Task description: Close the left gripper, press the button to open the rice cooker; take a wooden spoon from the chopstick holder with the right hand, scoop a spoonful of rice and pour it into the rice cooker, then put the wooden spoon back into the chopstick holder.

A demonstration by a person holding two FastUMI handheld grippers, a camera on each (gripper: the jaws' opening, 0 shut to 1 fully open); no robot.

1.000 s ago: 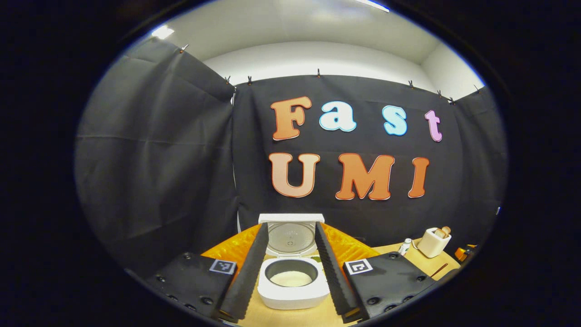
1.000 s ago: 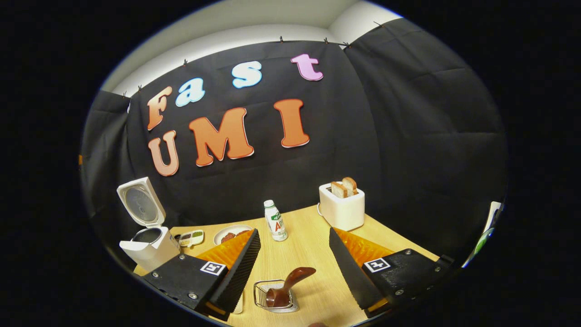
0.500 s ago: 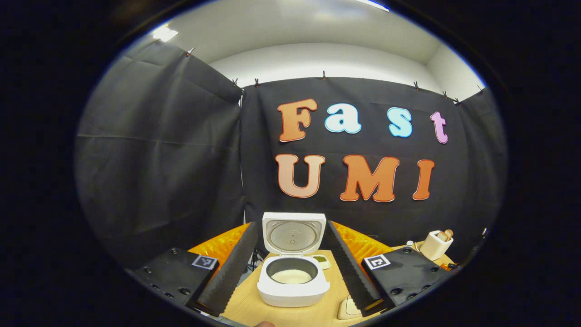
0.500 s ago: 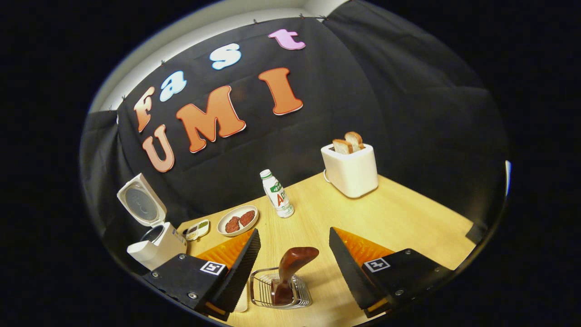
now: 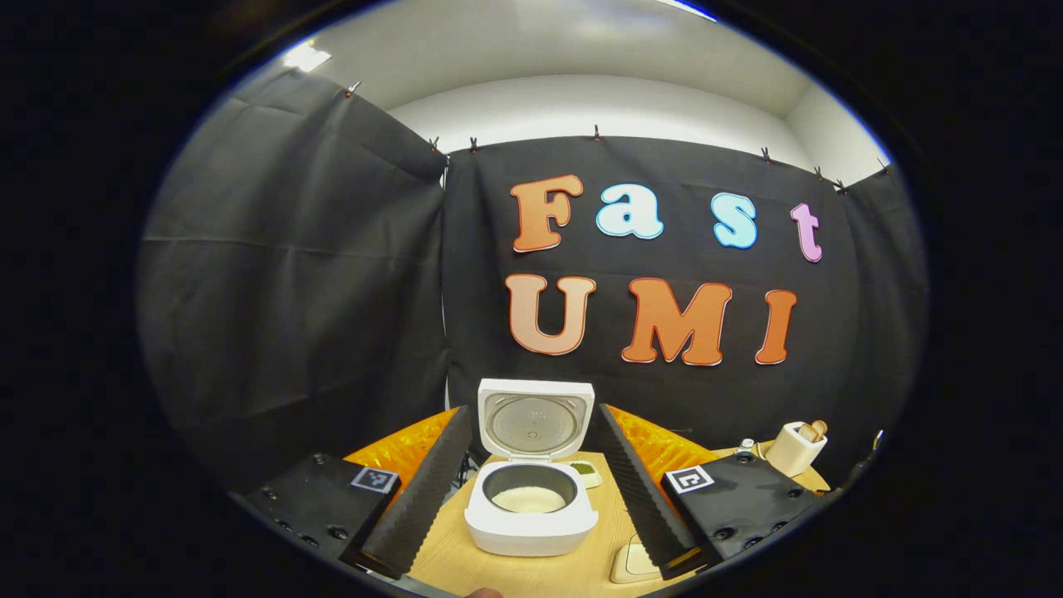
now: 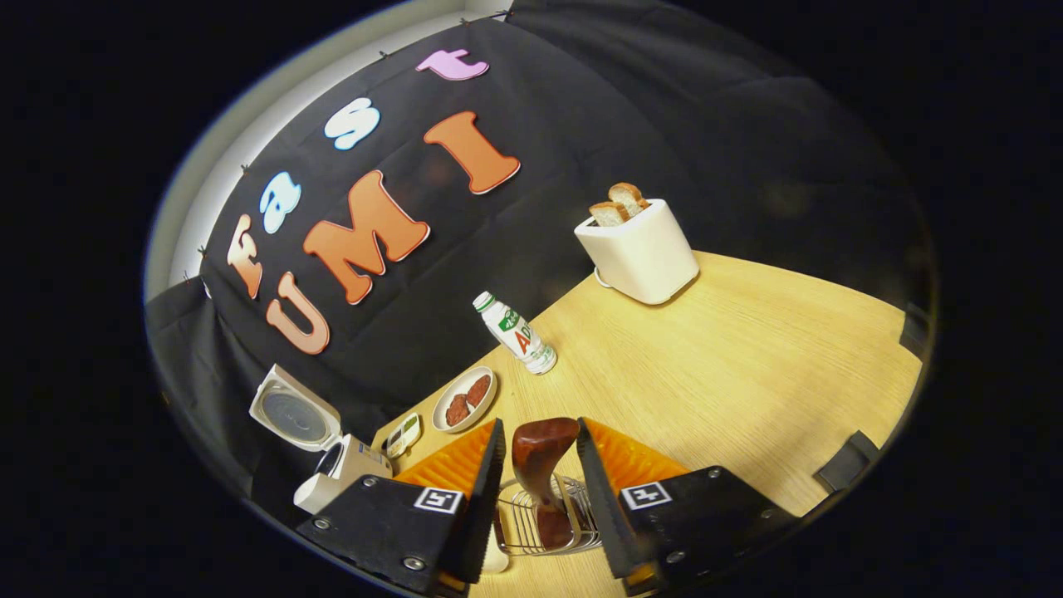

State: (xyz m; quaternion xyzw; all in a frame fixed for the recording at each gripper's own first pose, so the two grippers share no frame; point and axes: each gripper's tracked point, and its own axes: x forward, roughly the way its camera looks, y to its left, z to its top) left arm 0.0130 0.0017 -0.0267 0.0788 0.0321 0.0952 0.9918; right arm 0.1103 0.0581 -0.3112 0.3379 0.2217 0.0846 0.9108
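With the rice cooker [image 5: 531, 498] already open on the table [image 6: 731, 365], the right tongs [image 6: 538, 490], half closed astride the wooden spoon [image 6: 540, 461] in the wire chopstick holder [image 6: 548, 523], needed a square pinch on its handle, while the left tongs [image 5: 531, 507] hung spread.

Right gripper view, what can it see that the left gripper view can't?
Right gripper view's extras: the right claw, its fingers either side of the wooden spoon standing in the wire chopstick holder, a bottle and a plate of meat patties. Left gripper view's extras: the open left claw and the white rice inside the pot. Both: the rice cooker with its lid up, the toaster with bread, and the wooden table.
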